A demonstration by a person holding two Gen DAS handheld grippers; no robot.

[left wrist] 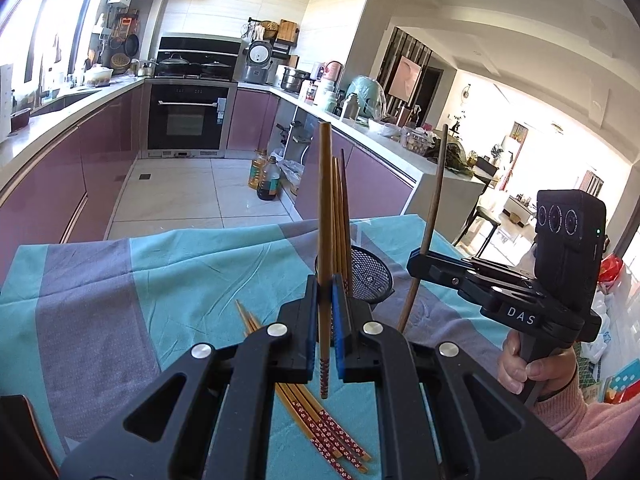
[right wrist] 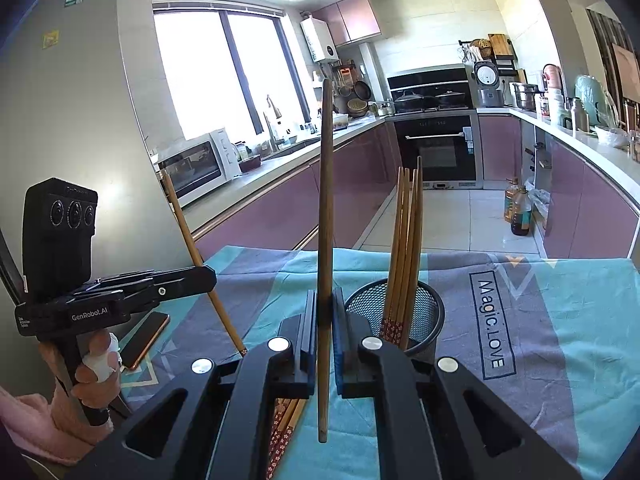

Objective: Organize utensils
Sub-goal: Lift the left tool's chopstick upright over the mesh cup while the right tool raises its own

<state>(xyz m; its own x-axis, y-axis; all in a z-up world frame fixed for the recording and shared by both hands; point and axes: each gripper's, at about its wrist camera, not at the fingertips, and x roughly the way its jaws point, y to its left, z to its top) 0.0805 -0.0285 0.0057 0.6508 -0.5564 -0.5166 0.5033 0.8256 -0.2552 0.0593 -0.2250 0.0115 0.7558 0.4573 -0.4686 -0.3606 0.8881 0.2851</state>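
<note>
Mesh cup (right wrist: 394,312) on tablecloth (right wrist: 560,320), chopsticks (right wrist: 404,240) inside; loose chopsticks (left wrist: 320,436) nearer camera.

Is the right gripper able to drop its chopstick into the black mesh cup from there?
Probably yes. The right gripper holds its chopstick upright beside the mesh cup, whose open top has room beside the chopsticks inside.

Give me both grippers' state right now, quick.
Left gripper: closed on a patterned chopstick, held upright.
Right gripper: closed on a plain brown chopstick, held upright beside the mesh holder.
</note>
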